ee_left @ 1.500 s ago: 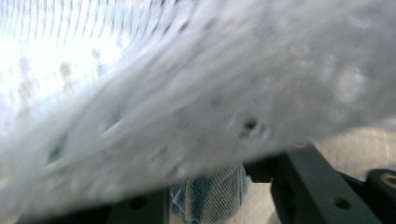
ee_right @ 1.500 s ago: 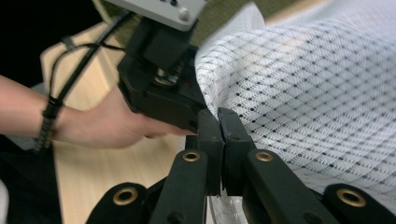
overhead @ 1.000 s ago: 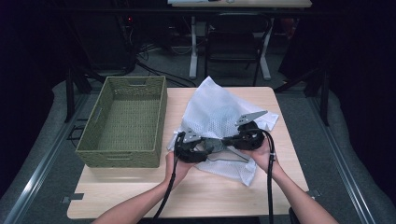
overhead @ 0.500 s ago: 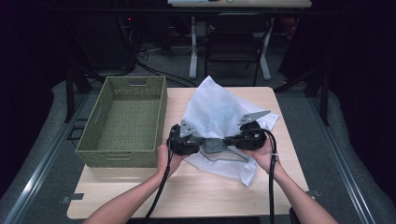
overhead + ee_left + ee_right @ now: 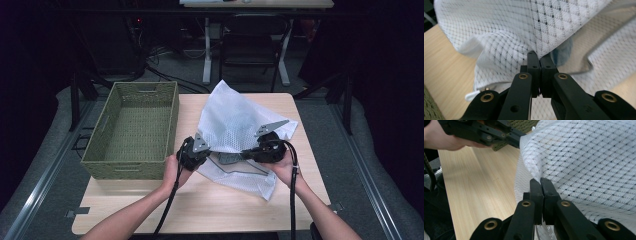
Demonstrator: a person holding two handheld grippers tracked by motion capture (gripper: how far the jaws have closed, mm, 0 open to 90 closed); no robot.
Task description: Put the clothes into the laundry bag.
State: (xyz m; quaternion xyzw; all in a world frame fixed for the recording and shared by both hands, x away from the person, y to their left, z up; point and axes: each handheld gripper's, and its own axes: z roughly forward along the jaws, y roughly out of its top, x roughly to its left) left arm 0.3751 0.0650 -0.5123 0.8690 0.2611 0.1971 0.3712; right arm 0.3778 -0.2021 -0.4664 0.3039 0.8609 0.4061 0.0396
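A white mesh bag (image 5: pixel 235 117) lies crumpled on the wooden table (image 5: pixel 150 205), its near part lifted between both hands. My left gripper (image 5: pixel 208 151) is at the bag's left edge. Its jaws have just been closing, and they now pinch a fold of the mesh (image 5: pixel 511 32) at their tips (image 5: pixel 536 57). My right gripper (image 5: pixel 244 154) faces it from the right and is shut on the bag (image 5: pixel 586 157) at another fold (image 5: pixel 540 183). In the right gripper view, the left gripper (image 5: pixel 517 140) grips the bag's far edge.
A green woven basket (image 5: pixel 135 130) stands with nothing in it on the left half of the table, close to my left hand. Bare wood runs along the near edge. A chair (image 5: pixel 250 30) and desk legs stand beyond the far edge.
My left gripper has shifted slightly left and its jaws have closed on the bag's edge. The mesh between the two grippers is bunched up more. The right gripper has stayed put.
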